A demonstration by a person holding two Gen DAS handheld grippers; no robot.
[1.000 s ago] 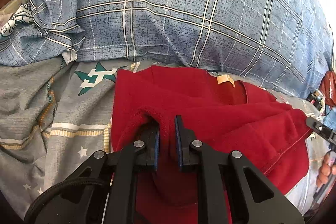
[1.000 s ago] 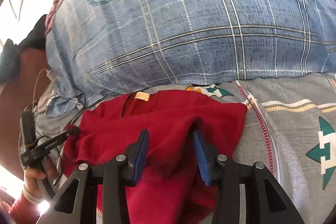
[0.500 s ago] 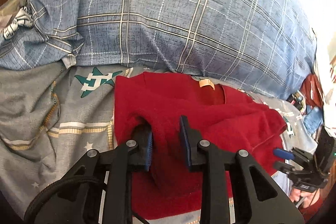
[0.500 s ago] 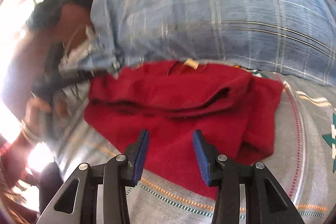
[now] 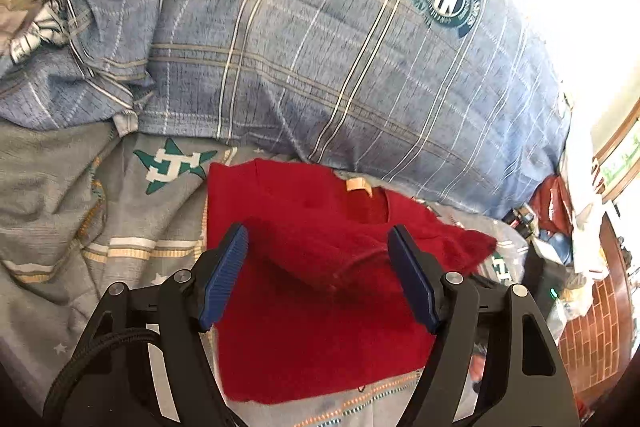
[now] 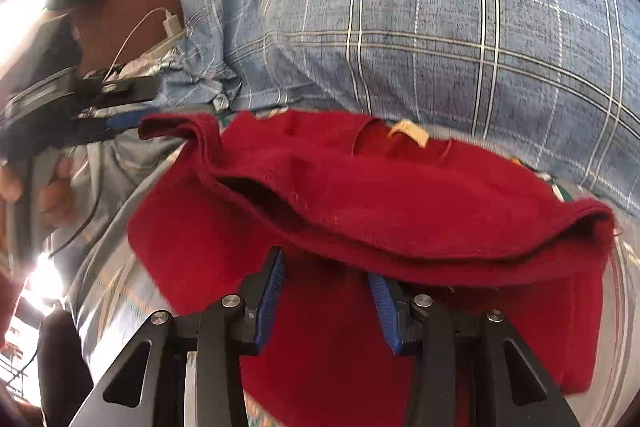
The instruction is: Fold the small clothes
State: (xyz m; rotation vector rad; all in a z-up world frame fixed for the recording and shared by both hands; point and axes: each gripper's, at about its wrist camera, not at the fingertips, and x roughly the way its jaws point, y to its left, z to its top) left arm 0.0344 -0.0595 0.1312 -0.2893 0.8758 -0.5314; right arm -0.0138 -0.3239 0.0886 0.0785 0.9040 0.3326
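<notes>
In front of the blue pillow (image 5: 320, 47) lies my red sweater (image 5: 320, 299); both grippers' fingers are apart. Only the right view shows its folded top layer (image 6: 400, 211).

**Occlusions and Limits of View**

Left wrist view: the lower edge of the red top (image 5: 320, 327) is covered by the left gripper (image 5: 318, 281) body. Clutter (image 5: 560, 251) at far right is too small to identify.

Right wrist view: the pillow (image 6: 400, 27) emblem is cut off by the top edge. The hand (image 6: 48, 195) at left is blurred. The top's near hem lies behind the right gripper (image 6: 326, 301).
</notes>
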